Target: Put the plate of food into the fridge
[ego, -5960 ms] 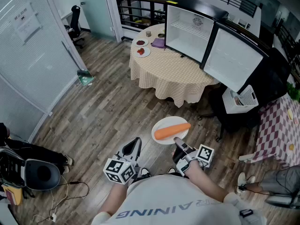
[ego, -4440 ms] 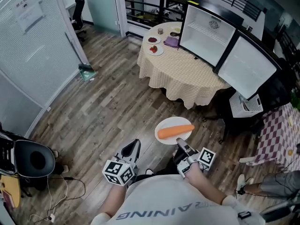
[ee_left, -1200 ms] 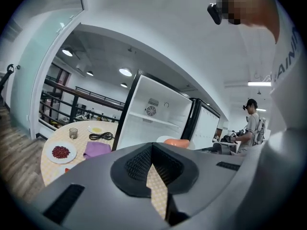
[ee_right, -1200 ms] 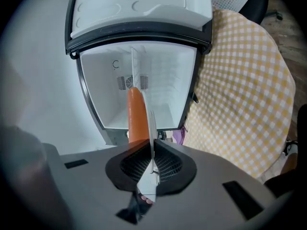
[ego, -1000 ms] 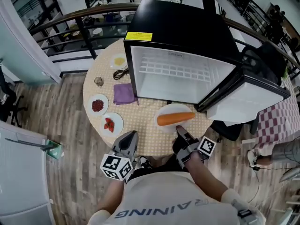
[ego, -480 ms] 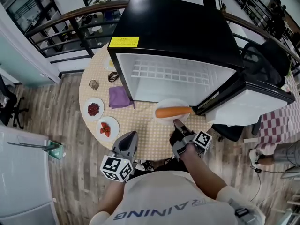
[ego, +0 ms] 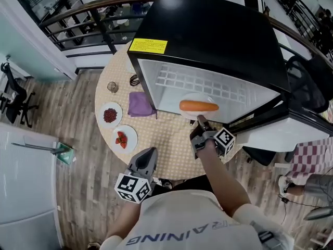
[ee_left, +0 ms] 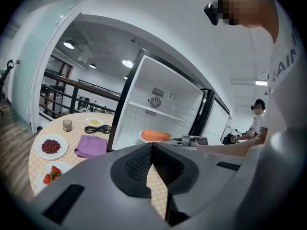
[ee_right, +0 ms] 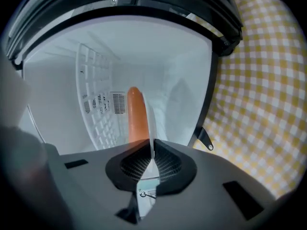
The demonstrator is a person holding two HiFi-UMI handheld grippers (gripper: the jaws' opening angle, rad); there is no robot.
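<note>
Fridge label (ego: 148, 46) print unreadable, fridge door (ego: 283, 135) cut by edge

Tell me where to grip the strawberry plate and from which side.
Likely the thin rim nearest the person, approached low from the table edge: the strawberry plate lies flat, and its strawberries sit inward, leaving that rim bare.

The plate (ego: 195, 98) with the carrot (ego: 199, 106) was carried from above the wooden floor, well apart from the fridge (ego: 208, 35), across to the round tabletop (ego: 166, 134). Within the last second it was moved from above the tabletop's checked cloth, just in front of the open fridge, into the fridge's mouth, and the right gripper (ego: 200, 120) that held it was stretched forward with it
</note>
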